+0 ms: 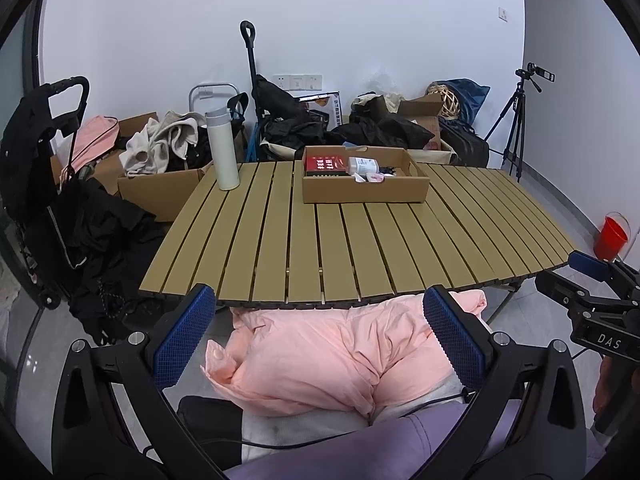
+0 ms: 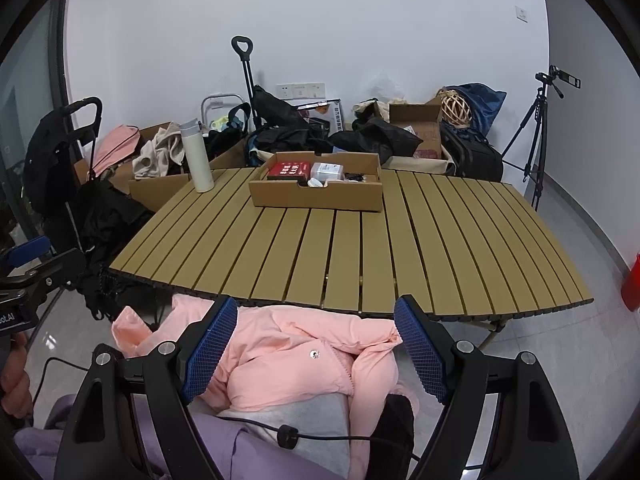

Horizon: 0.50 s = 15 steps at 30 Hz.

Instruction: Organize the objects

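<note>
Left wrist view: left gripper [image 1: 320, 336] has its jaws spread wide with nothing between them, parked short of the slatted table [image 1: 360, 248]. Right gripper [image 2: 316, 344] is spread just as wide and holds nothing. Cardboard tray [image 1: 362, 191] at the table's far side has a red box [image 1: 325, 165] and small stuff in it; a white bottle [image 1: 222, 148] stands alone to its left. Looks like nothing's grabbed yet, so I'd guess next is reaching across for the bottle.

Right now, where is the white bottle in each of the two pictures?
Left wrist view: the white bottle stands upright at the table's far left corner, left of the cardboard box.
Right wrist view: the bottle is upper left, at the same corner.
Shared landmark: the box.
</note>
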### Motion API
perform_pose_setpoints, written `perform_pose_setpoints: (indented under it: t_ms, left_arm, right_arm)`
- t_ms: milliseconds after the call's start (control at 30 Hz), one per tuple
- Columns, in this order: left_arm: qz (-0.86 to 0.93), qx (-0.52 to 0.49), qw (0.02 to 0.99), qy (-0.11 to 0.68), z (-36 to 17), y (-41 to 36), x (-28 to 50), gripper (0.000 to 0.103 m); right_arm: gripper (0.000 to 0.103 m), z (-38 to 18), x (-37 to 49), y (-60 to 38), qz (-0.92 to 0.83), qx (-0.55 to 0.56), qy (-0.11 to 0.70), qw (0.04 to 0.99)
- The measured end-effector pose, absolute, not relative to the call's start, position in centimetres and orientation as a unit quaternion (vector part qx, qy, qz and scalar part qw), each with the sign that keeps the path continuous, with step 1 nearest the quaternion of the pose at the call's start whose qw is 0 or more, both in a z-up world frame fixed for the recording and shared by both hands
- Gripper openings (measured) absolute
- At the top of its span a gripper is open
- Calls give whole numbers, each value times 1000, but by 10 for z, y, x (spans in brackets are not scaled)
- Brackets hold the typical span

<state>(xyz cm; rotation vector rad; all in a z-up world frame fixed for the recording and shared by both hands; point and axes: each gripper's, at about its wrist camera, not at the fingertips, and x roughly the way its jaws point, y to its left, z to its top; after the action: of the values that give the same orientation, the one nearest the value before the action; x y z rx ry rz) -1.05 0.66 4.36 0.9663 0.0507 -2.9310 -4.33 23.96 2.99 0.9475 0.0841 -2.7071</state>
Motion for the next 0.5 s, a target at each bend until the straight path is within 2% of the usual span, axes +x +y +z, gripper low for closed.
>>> perform_pose_setpoints:
  t_ms: [300, 500]
  left_arm:
    - [-948, 318, 18, 22, 41, 3, -12, 103]
    - [-960, 277, 35, -6, 45, 8, -5, 103]
  right_arm:
    - [84, 28, -45, 241, -934, 331, 26, 130]
    - [84, 26, -47, 243, -933, 335, 21, 129]
